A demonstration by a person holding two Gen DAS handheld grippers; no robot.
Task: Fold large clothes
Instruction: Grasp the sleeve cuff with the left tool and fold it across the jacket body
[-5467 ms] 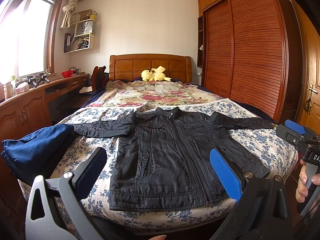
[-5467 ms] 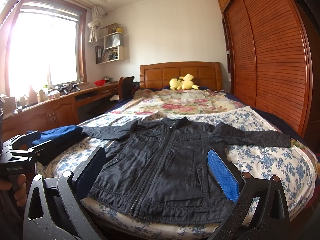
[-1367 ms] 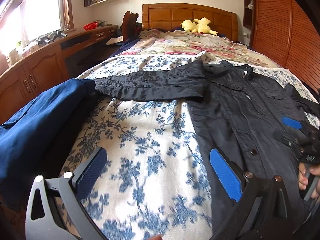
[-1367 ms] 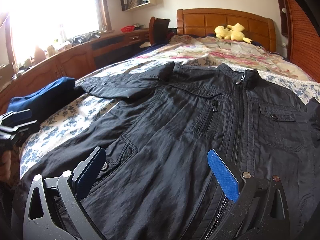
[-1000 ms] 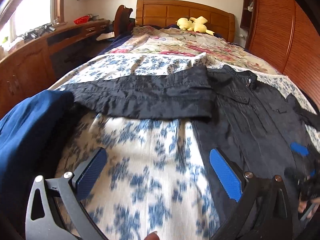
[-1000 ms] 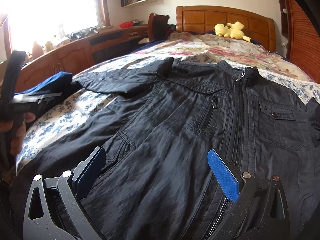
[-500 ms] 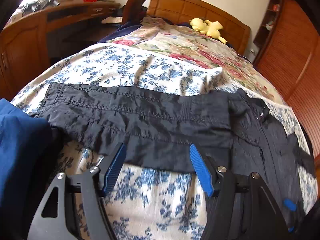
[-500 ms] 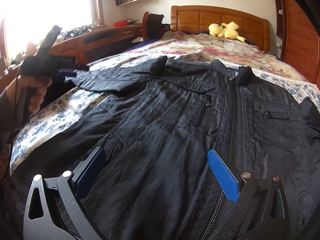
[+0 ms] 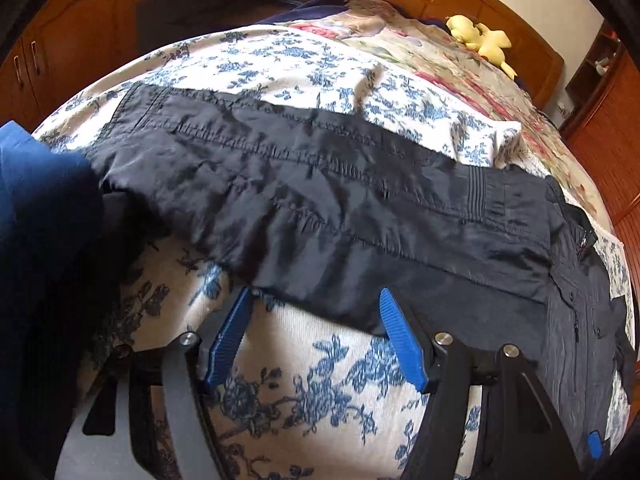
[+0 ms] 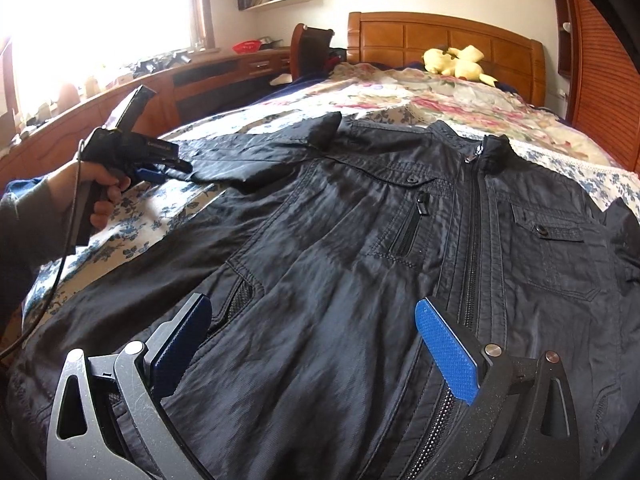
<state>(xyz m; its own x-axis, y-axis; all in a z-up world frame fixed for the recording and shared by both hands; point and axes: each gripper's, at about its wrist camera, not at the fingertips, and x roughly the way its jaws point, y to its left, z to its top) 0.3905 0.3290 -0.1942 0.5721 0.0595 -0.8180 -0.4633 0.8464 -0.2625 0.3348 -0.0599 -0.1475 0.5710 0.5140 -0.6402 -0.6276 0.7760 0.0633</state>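
A black zip jacket (image 10: 400,220) lies spread front-up on the floral bedspread (image 9: 320,392). Its left sleeve (image 9: 320,200) stretches out sideways toward the bed's left edge. My left gripper (image 9: 314,296) points down at the sleeve's near edge. Its jaws are part-way narrowed, and the hem lies right at the blue fingertips (image 9: 240,312) without being pinched. The right wrist view shows a hand holding this left gripper (image 10: 160,170) low at the sleeve. My right gripper (image 10: 312,304) hovers open over the jacket's lower front, beside the zip, with nothing between its fingers.
A folded blue garment (image 9: 36,200) lies at the bed's left edge, touching the sleeve's cuff end. A yellow plush toy (image 10: 456,62) sits by the wooden headboard (image 10: 440,36). A wooden desk and cabinets (image 10: 200,84) run along the left. A slatted wardrobe (image 10: 604,80) stands on the right.
The left gripper has moved forward and down, from over bare bedspread to the sleeve's near edge, and its jaws have narrowed. The right gripper has kept still over the jacket.
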